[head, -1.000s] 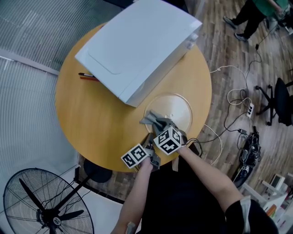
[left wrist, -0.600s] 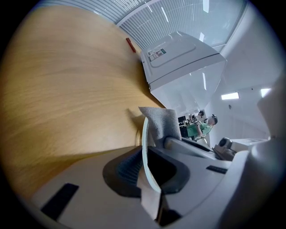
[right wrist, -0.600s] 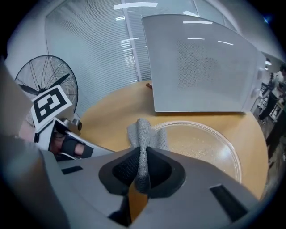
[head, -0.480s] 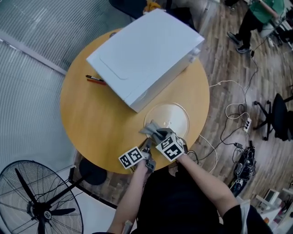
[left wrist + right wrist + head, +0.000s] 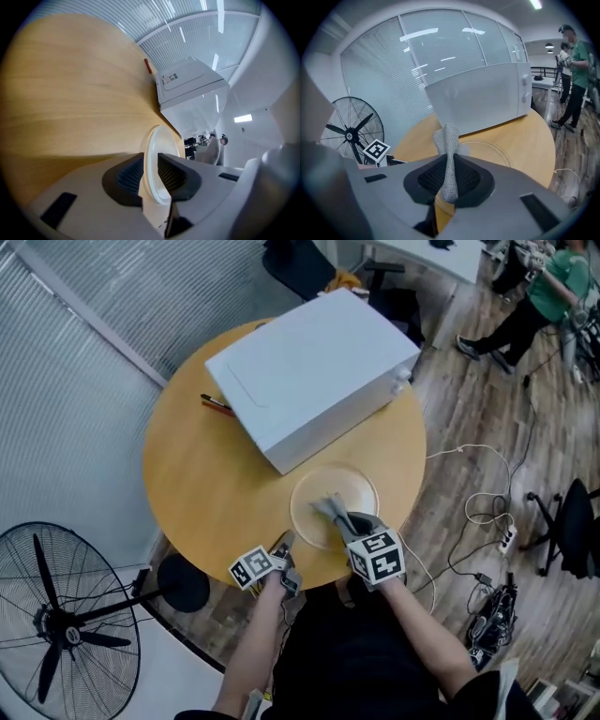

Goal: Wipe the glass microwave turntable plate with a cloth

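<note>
round wooden table [image 5: 206, 484] under you, with the white microwave [image 5: 309, 381] on its far half and a pen [image 5: 216, 404] beside it; a standing fan [image 5: 56, 634] is on the floor off to your left.

your left gripper [image 5: 151, 174] has its jaws spread, and they have just been opening. the near rim of the glass turntable plate [image 5: 163, 145] runs between them, but there is a gap beside the glass, so the pads no longer clamp it. the rest of the plate lies flat on the table ahead of those jaws, with the microwave beyond it.

your right gripper [image 5: 449, 180] is pinching the grey cloth [image 5: 449, 150] tight. the cloth is bunched into a narrow roll that sticks out ahead of the pads. the plate sits ahead of and below these jaws, and the cloth looks to be held over the glass rather than pressed on it, though i can't be sure of contact from the head view.

as for progress: the cloth is in hand and over the plate, so wiping is under way or between strokes. the glass shows no clear smears, but it is too pale to judge as clean. if more wiping is left, you would likely need to steady the rim again and bring the cloth down flat.
</note>
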### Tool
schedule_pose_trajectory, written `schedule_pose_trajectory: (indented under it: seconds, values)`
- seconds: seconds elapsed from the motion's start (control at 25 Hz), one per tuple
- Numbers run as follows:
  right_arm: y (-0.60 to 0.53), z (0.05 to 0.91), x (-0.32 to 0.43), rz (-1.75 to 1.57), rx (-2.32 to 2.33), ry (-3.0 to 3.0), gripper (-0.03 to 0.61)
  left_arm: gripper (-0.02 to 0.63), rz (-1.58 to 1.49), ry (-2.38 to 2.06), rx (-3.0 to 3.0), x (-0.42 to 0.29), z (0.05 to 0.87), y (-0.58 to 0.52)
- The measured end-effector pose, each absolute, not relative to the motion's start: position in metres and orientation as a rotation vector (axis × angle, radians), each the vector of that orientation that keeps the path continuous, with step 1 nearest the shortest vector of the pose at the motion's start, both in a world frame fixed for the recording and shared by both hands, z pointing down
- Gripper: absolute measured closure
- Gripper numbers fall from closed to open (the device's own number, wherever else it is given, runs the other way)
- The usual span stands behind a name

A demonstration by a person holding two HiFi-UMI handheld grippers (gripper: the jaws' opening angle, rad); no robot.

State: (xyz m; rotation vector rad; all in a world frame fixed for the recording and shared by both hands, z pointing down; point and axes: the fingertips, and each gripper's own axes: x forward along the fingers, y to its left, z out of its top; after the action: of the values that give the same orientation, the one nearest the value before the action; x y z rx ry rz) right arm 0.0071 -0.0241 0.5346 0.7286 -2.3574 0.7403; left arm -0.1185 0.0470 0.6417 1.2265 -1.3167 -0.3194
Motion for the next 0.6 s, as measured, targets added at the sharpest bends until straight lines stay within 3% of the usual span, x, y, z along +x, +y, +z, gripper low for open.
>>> schedule_pose_trajectory:
  seconds: [0.36,0.6]
  values:
    - [-0.016,0.477,0.066,0.682,0.596,-2.528,0.535,0.546,-0.422,-1.546,1.415,-0.081,0.533,0.065]
    - [-0.012,0.437,0.094,0.664,0.515,-2.639,0.535,0.548,-0.27,-1.777,1.635,-0.059,0.461,0.075]
